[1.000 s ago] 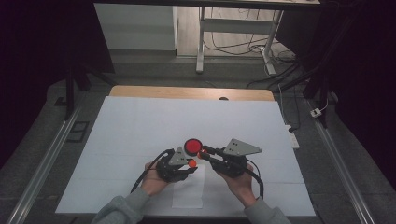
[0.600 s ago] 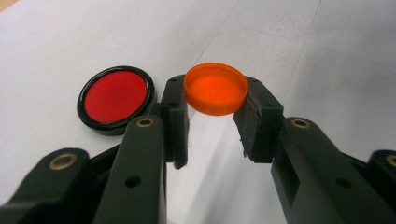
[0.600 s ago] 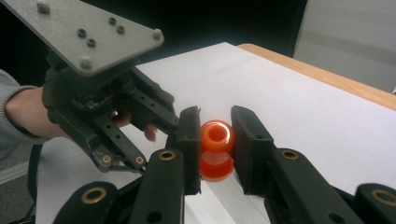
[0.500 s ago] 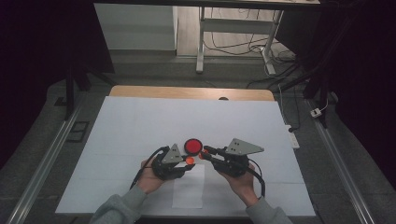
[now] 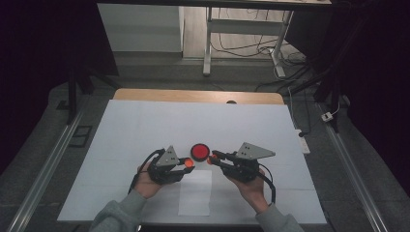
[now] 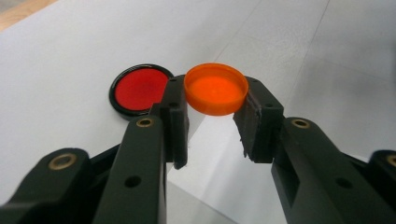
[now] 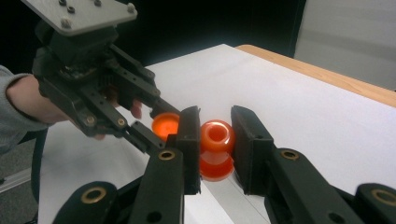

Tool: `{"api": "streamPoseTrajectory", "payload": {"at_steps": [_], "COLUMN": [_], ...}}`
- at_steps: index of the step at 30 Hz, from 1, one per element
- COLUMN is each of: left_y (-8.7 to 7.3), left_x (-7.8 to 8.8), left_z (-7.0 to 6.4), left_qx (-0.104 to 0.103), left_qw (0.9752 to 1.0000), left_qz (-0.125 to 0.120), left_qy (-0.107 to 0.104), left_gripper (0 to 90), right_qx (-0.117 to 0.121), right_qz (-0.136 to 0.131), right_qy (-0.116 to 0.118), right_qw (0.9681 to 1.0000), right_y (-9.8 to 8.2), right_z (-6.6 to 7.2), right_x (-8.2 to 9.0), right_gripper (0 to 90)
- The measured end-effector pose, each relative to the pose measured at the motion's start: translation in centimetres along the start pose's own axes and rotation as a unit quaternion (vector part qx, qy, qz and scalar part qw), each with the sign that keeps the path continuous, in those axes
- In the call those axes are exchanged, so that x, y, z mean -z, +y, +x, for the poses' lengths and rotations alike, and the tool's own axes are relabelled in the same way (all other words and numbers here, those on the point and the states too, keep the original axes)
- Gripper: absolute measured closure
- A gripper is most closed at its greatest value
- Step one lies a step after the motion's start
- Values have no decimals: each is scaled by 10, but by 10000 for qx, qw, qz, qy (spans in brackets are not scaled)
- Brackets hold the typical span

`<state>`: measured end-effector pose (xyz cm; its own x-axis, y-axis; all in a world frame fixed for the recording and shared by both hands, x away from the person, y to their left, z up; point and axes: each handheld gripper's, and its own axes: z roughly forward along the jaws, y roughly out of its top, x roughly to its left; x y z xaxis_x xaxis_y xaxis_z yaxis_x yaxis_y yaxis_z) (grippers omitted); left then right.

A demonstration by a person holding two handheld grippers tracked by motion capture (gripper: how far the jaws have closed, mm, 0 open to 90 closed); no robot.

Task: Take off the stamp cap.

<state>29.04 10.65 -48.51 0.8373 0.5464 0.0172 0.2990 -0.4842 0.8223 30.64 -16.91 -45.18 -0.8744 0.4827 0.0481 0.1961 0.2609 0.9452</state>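
White-covered worktop, dark room | left gripper jaws clenched on one orange cap, held flat | right gripper jaws clenched on one small orange bottle, mouth toward cap, just apart | one red lid lies between, behind them

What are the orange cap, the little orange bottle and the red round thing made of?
The orange cap looks like see-through plastic: light glows through its thin wall. The little orange bottle seems the same glossy, see-through plastic, with bright shine spots on its rim. The red disc has a matt red middle inside a shiny black ring; probably plastic too, though it might be rubber.
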Motion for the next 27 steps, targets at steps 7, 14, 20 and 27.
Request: {"api": "streamPoseTrajectory", "payload": {"at_steps": [7,14,20,27], "left_y": [-5,-10,-20,-44], "left_x": [15,29,42,63], "left_z": [5,12,17,20], "left_qx": [73,200,353,610], "left_qw": [9999,9997,9991,9973], "left_qz": [-81,-148,-162,-160], "left_qy": [39,83,175,380], "left_gripper": [649,648,648,648], "right_qx": [1,20,7,7], "right_qz": [-24,-22,-46,-76], "right_qy": [-51,-129,-219,-271], "right_qw": [10000,9999,9997,9996], "right_y": [0,0,0,0], "right_z": [-1,-3,-6,-10], "right_x": [2,4,6,9], "right_gripper": [727,727,726,726]}}
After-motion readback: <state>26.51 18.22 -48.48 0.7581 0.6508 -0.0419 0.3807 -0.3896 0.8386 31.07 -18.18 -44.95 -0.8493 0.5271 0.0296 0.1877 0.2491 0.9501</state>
